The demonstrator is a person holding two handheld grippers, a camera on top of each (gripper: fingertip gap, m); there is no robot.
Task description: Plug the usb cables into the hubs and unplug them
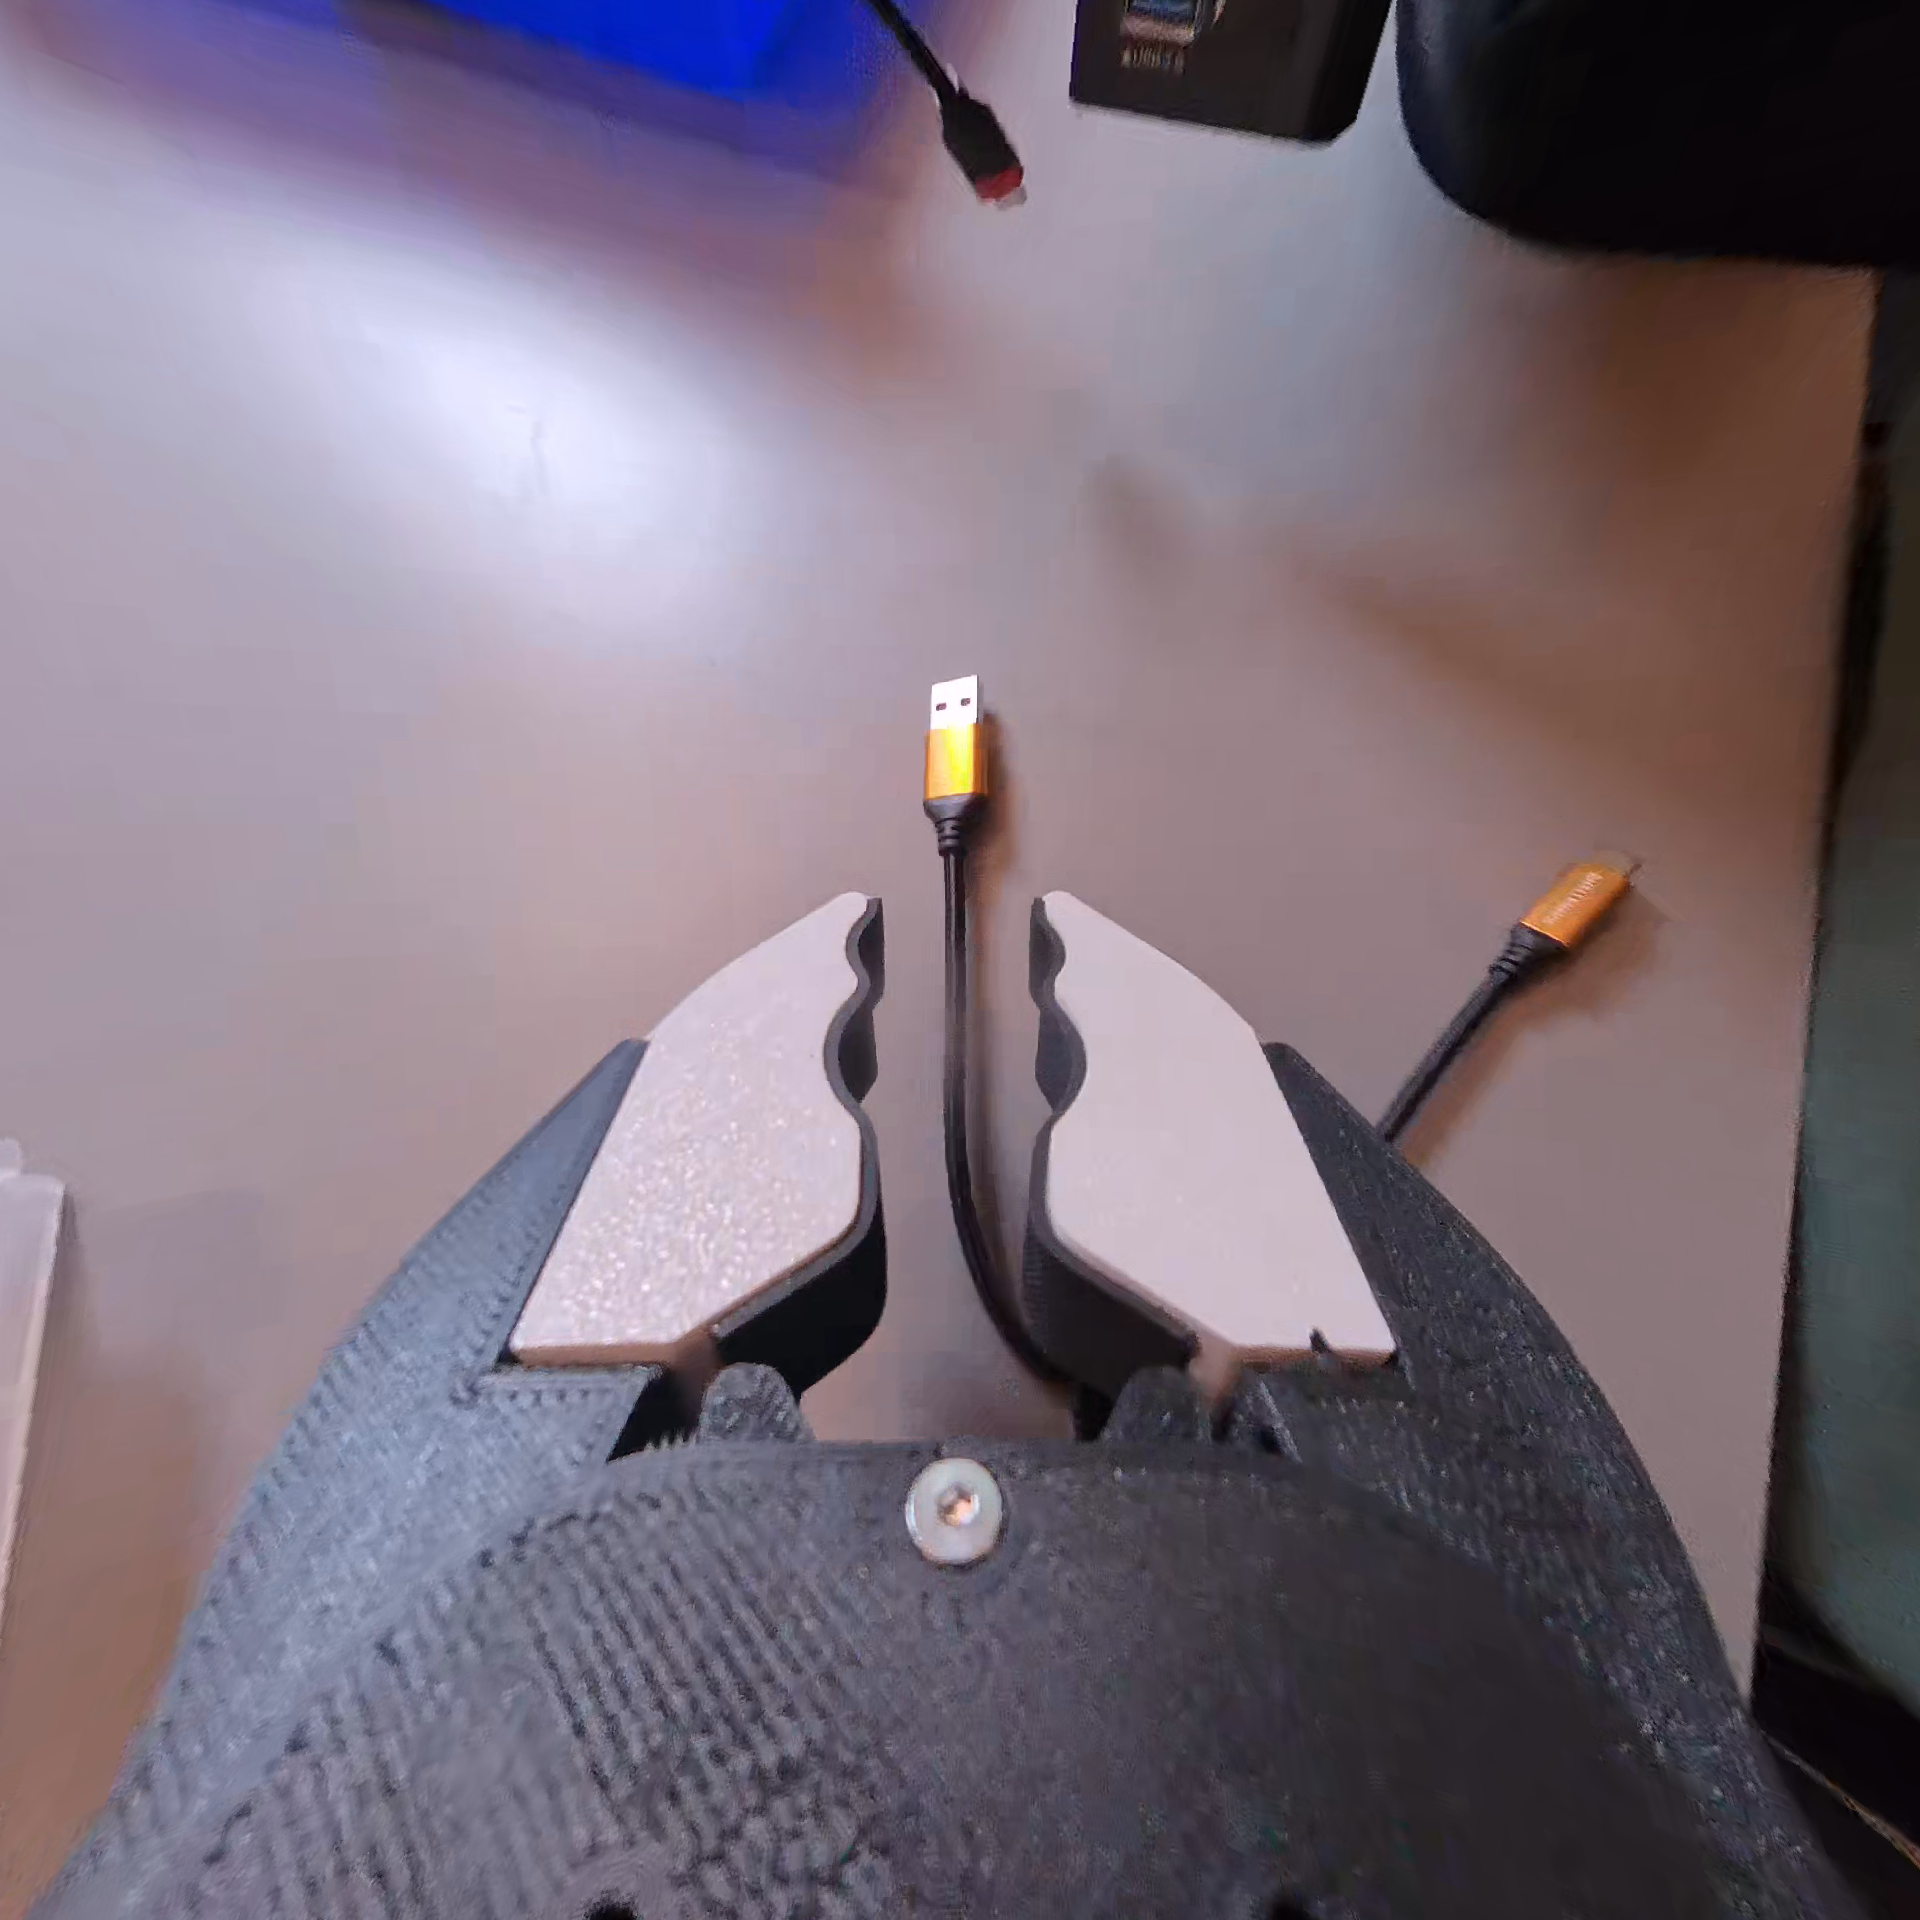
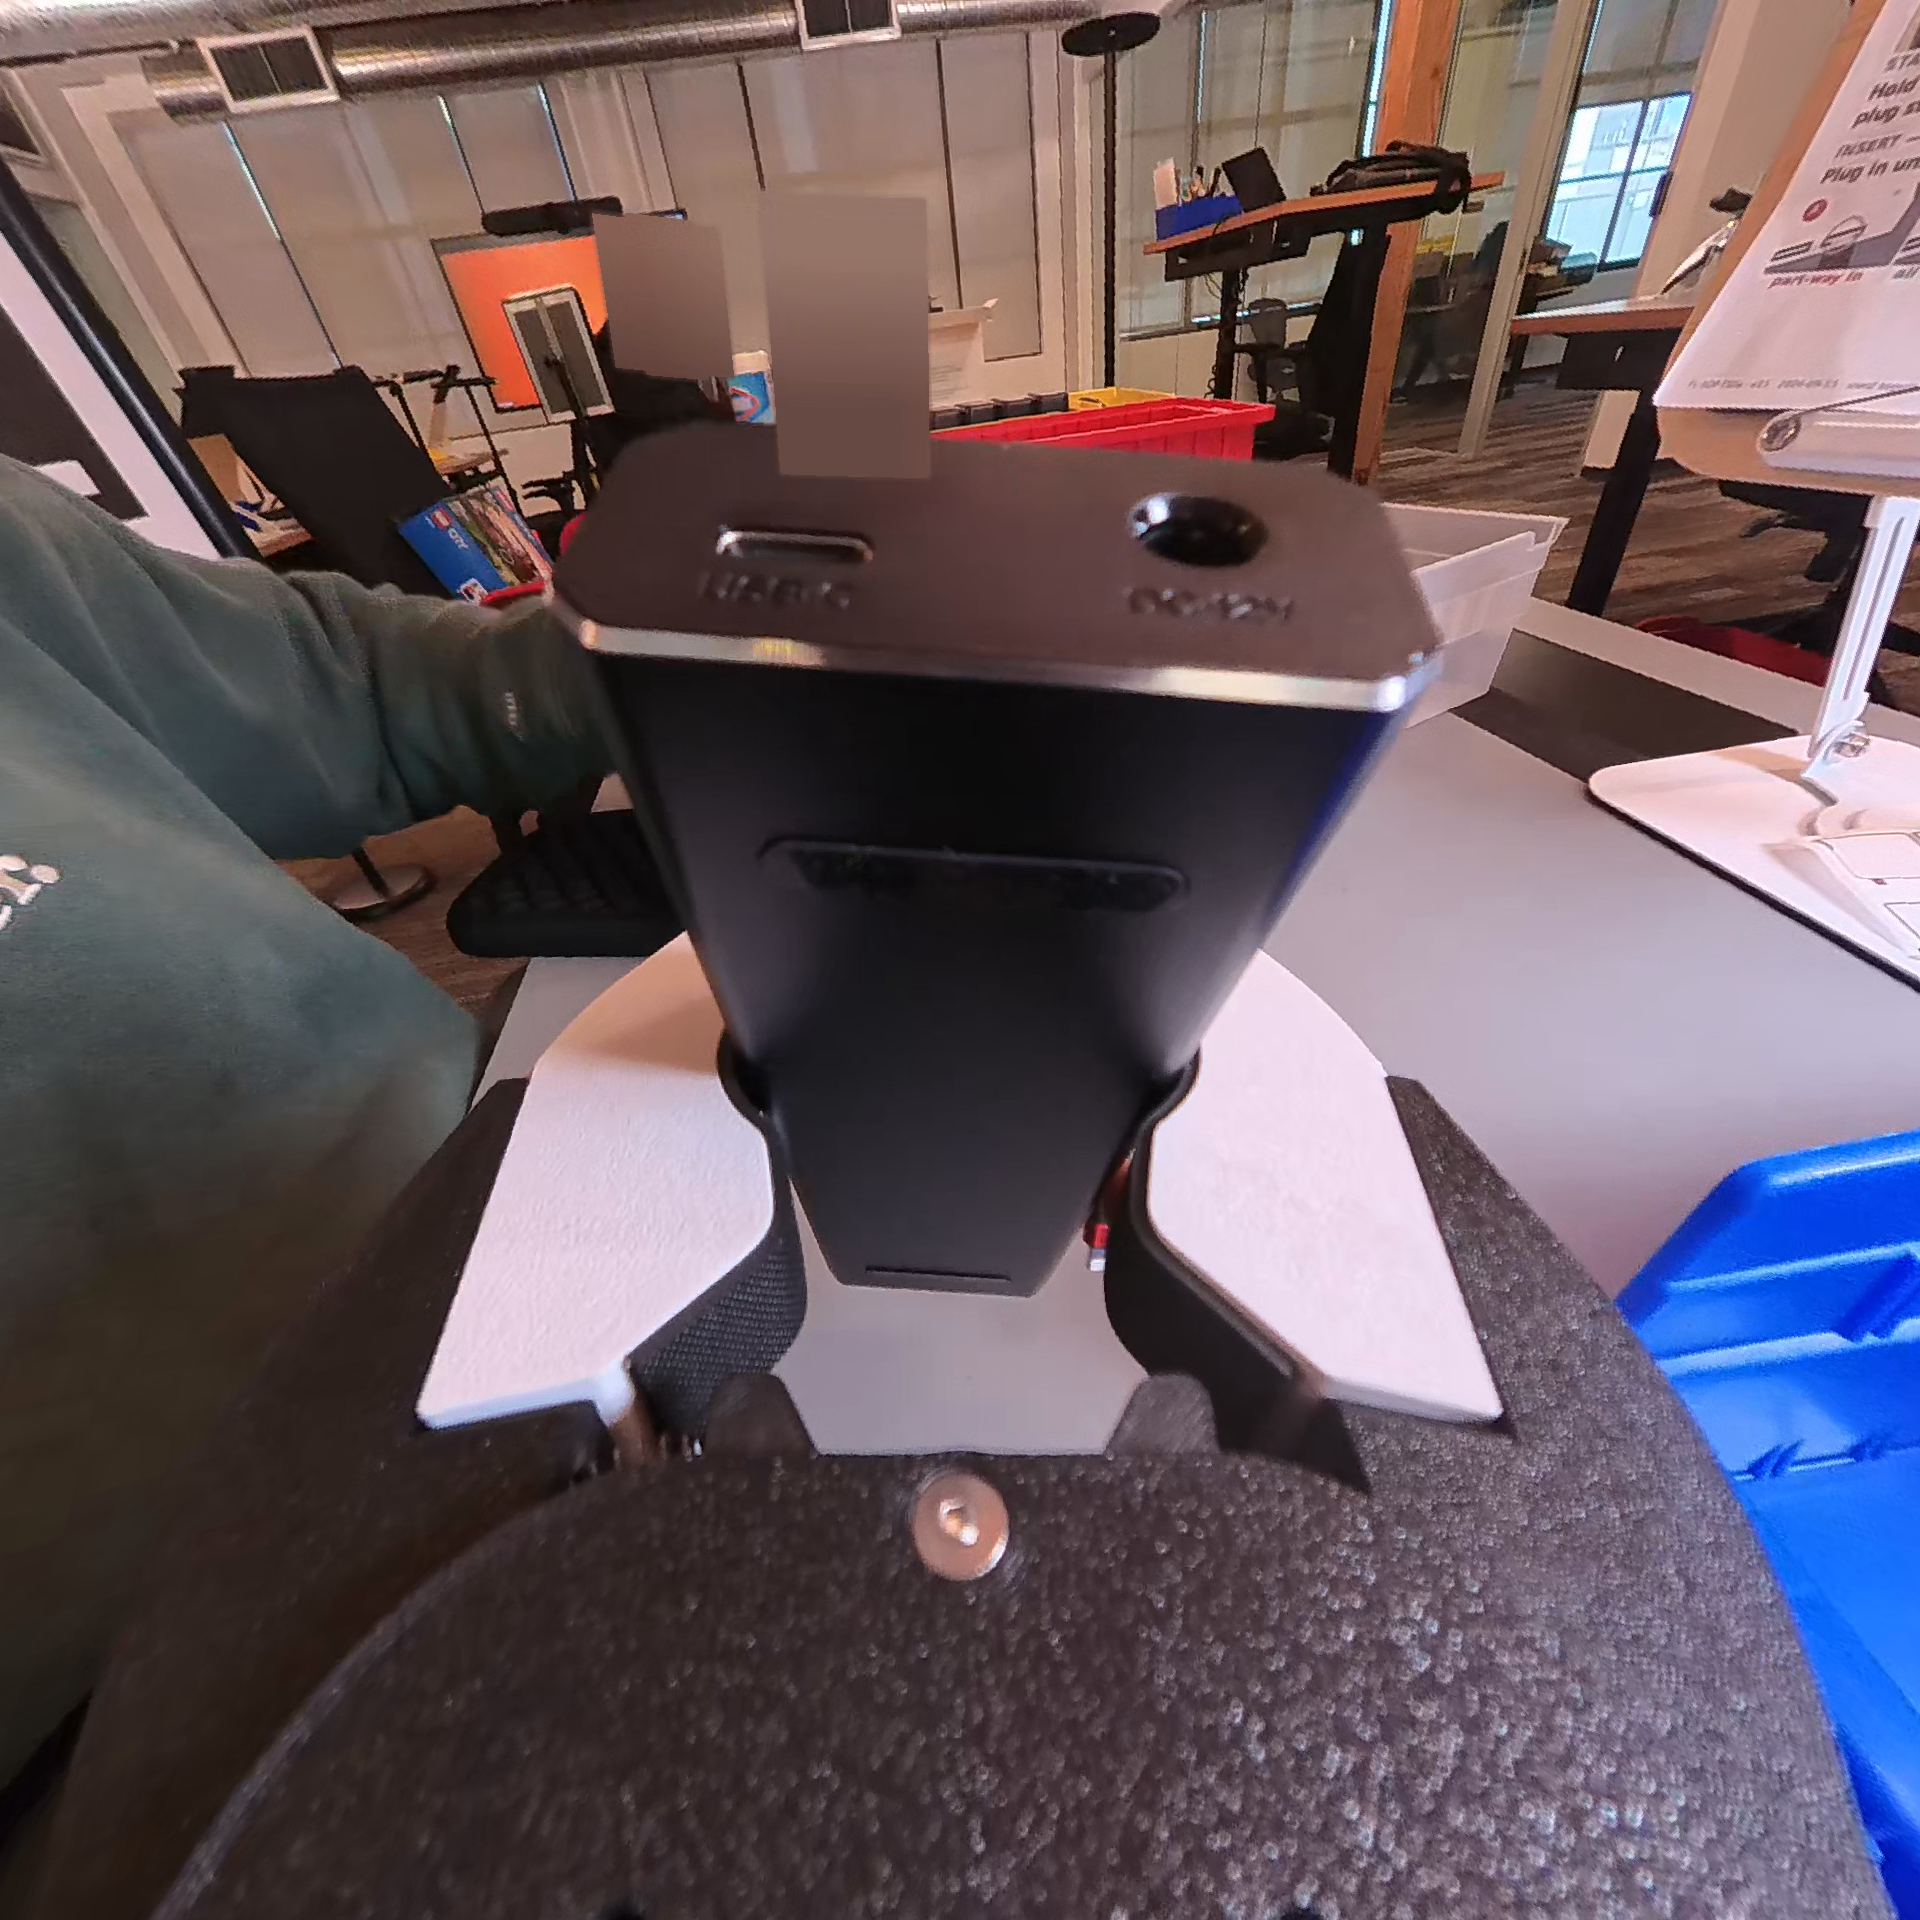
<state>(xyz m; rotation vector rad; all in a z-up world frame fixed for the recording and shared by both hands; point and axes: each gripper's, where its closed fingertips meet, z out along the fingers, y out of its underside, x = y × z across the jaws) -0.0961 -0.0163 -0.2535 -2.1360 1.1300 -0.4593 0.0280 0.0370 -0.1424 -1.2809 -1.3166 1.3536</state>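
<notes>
While the right gripper [image 2: 961, 1174] clamps the black hub [image 2: 987, 831] upright, ports exposed | left gripper [image 1: 956, 997], fingers parted and empty, straddles the orange cable [image 1: 961, 1091] on the tabletop [image 1: 416, 623] | plug [image 1: 951, 748] lies just ahead, well short of the hub.

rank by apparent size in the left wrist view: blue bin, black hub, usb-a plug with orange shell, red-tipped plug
1. blue bin, though cropped and blurred
2. black hub, also cropped
3. usb-a plug with orange shell
4. red-tipped plug, farther off, so its rank against the usb-a plug is unsure
</notes>
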